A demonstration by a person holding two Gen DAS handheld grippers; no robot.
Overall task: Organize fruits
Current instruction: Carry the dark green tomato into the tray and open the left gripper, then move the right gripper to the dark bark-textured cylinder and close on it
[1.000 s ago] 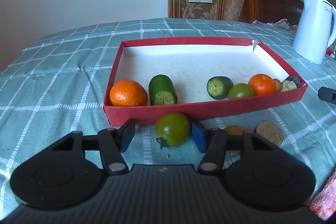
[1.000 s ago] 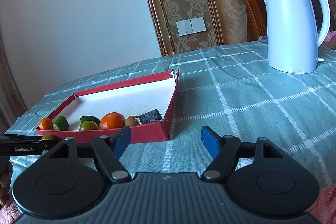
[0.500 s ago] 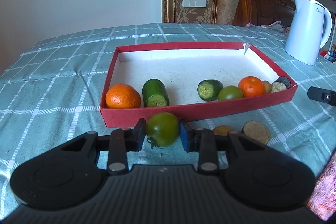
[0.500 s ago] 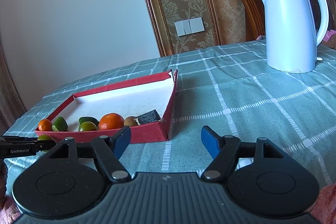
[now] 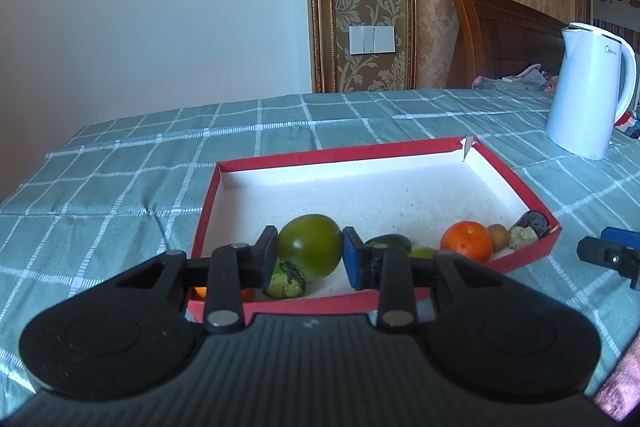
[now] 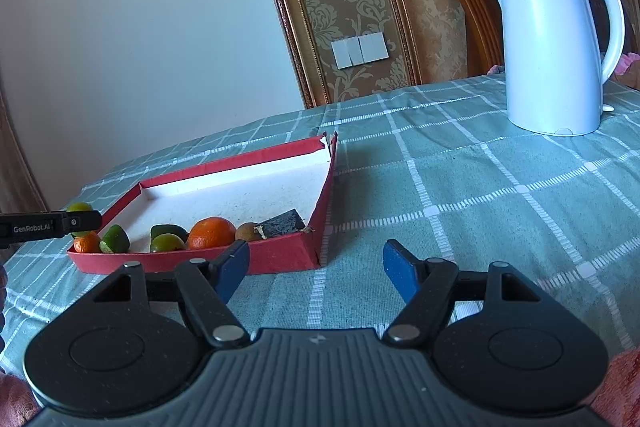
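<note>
My left gripper (image 5: 310, 261) is shut on a green tomato (image 5: 309, 243) and holds it above the near edge of the red tray (image 5: 516, 183). In the tray lie an orange (image 5: 466, 241), a cucumber piece (image 5: 388, 242), a small brown fruit (image 5: 499, 235) and dark pieces (image 5: 532, 223). A cut cucumber piece (image 5: 284, 287) lies under the tomato. My right gripper (image 6: 316, 267) is open and empty over the cloth, right of the tray (image 6: 326, 199). The left gripper (image 6: 48, 225) with the tomato (image 6: 79, 207) shows at the far left in the right wrist view.
A white electric kettle (image 6: 554, 51) stands on the checked green tablecloth (image 6: 480, 187) at the back right; it also shows in the left wrist view (image 5: 586, 91). A wooden headboard (image 5: 500, 39) and a wall stand behind the table.
My left gripper closed on the green tomato, lifted it off the cloth and carried it forward over the tray's near edge. The right gripper stayed almost still.
</note>
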